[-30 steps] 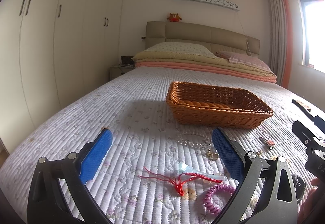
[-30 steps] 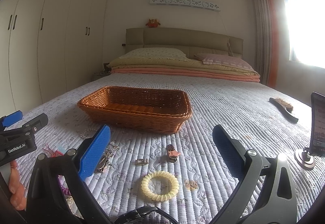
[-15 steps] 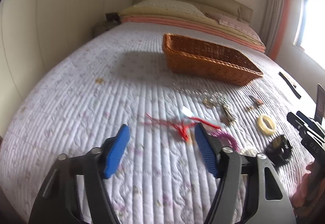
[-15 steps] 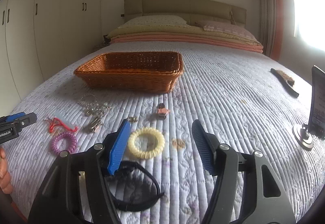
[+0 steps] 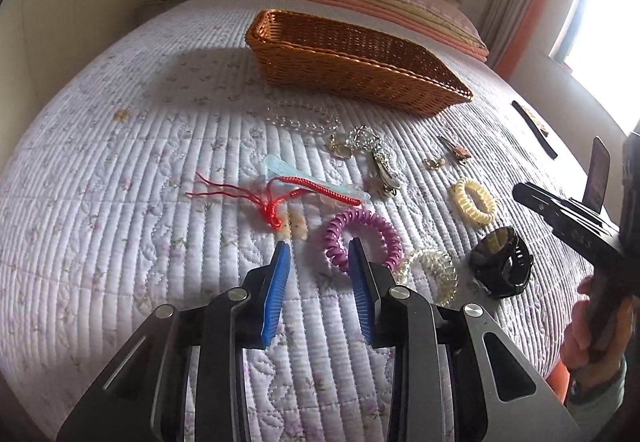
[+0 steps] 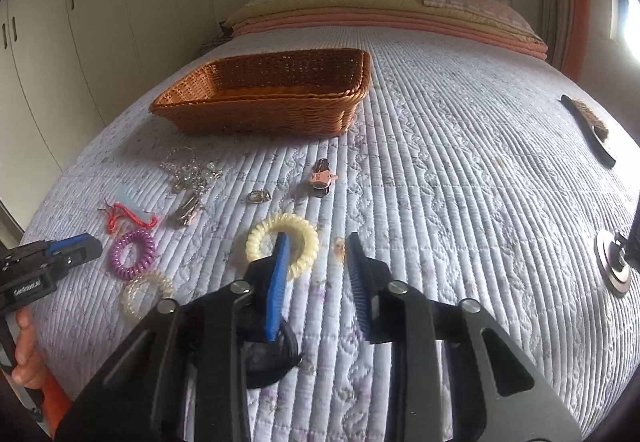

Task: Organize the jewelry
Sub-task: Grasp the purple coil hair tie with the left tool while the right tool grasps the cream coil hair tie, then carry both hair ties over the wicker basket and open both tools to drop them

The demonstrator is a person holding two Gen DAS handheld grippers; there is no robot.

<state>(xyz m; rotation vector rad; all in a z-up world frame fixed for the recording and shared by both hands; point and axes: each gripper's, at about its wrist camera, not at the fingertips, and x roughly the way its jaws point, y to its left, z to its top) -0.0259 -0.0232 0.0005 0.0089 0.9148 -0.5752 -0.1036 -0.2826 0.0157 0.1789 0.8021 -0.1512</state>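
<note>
- A bed point(image 5: 120, 169) covered by a quilted, ribbed white spread with a faint floral print is shown; its soft surface gives under pressure, so items are best pinched without the pads being dug into the cloth.
- A rectangular woven wicker basket point(image 5: 352, 61), stiff and brown, sits further up the bed, beyond the jewelry; from what can be seen of its inside, it appears empty, and it is judged to be where the pieces are to be collected.
- The left gripper point(image 5: 318, 258) is aimed down at the bed, its ridged blue pads closing with nothing between them; the purple coil band point(image 5: 362, 238) lies just at its right pad. The band's springy rim should be straddled before the pads meet.
- The right gripper point(image 6: 314, 254) is likewise closing on nothing; its left pad overlaps the cream coil band point(image 6: 282, 244) in view, but contact cannot be told.
- A dark watch point(image 5: 502, 262) with a round face lies near a clear coil band point(image 5: 432, 270).
- A red knotted cord point(image 5: 276, 197) lies loose and limp; it is best lifted at its knot.
- A tangle of shiny metal chains point(image 5: 368, 149) and a clear bead strand point(image 5: 304, 117) lie near the basket.
- A small pink clip point(image 6: 322, 177) and a metal ring point(image 6: 258, 196) lie apart.
</note>
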